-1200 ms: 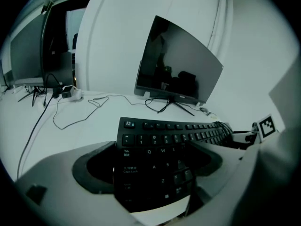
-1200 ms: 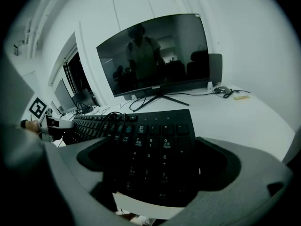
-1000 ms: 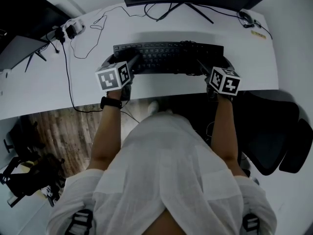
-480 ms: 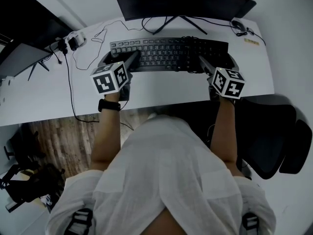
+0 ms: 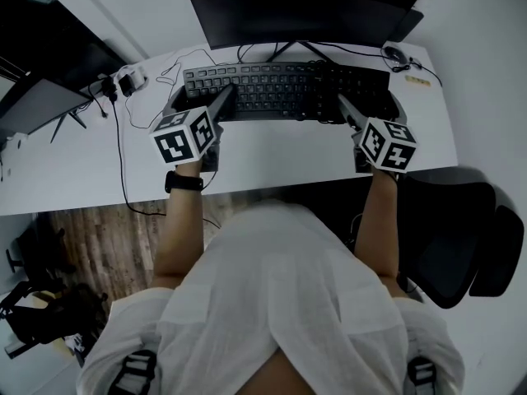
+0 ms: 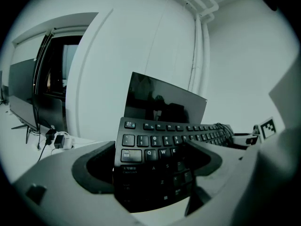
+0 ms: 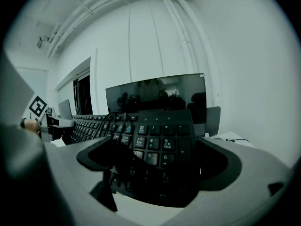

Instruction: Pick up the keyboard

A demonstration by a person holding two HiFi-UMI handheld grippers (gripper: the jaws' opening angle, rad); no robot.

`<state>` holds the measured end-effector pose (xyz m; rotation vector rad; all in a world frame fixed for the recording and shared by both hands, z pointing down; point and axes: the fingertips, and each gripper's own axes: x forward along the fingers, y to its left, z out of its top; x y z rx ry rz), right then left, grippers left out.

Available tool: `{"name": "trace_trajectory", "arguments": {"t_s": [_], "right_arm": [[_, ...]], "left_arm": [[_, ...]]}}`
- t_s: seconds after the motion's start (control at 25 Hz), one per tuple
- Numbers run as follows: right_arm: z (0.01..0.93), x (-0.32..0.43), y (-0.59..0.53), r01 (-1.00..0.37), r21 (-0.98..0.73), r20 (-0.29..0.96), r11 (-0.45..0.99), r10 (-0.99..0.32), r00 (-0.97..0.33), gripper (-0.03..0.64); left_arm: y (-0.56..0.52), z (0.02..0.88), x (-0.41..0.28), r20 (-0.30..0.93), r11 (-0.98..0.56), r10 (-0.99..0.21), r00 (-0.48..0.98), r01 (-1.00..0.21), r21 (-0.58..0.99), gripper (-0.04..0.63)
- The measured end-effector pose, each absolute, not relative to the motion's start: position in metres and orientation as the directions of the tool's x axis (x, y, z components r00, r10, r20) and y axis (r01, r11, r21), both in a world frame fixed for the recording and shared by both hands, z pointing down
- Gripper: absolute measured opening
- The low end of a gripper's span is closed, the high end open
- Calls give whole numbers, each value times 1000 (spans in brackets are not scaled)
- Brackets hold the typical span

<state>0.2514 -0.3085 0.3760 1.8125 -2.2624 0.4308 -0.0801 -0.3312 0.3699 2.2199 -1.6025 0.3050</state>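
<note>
The black keyboard [image 5: 284, 89] lies crosswise over the white desk [image 5: 280, 151], in front of the monitor [image 5: 296, 11]. My left gripper [image 5: 221, 105] is shut on its left end, and the right gripper [image 5: 352, 109] is shut on its right end. In the left gripper view the letter keys of the keyboard [image 6: 160, 149] sit between the jaws of the left gripper [image 6: 150, 173], tilted upward. In the right gripper view the number pad of the keyboard [image 7: 160, 140] fills the gap of the right gripper [image 7: 160, 173]. A dark cable [image 7: 106, 121] loops over the keys.
A power adapter with cables [image 5: 123, 81] lies at the desk's back left. Small items and a cord [image 5: 399, 56] sit at the back right. A black office chair [image 5: 461, 229] stands to the right, below the desk edge. A second screen [image 5: 41, 97] stands at far left.
Both grippers and the keyboard have shifted away from the desk's front edge toward the monitor, and the keyboard now sits closer under the screen.
</note>
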Motion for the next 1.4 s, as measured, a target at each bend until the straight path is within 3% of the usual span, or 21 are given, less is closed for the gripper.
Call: {"name": "trace_trajectory", "arguments": {"t_s": [0.44, 1.4], "right_arm": [[345, 260, -303, -978, -51, 266, 201, -942, -207, 545], [338, 238, -281, -974, -48, 266, 220, -938, -225, 545]], "left_arm": [[-329, 343, -72, 335, -290, -880, 337, -939, 184, 437], [-300, 336, -95, 332, -265, -889, 316, -945, 191, 437]]}}
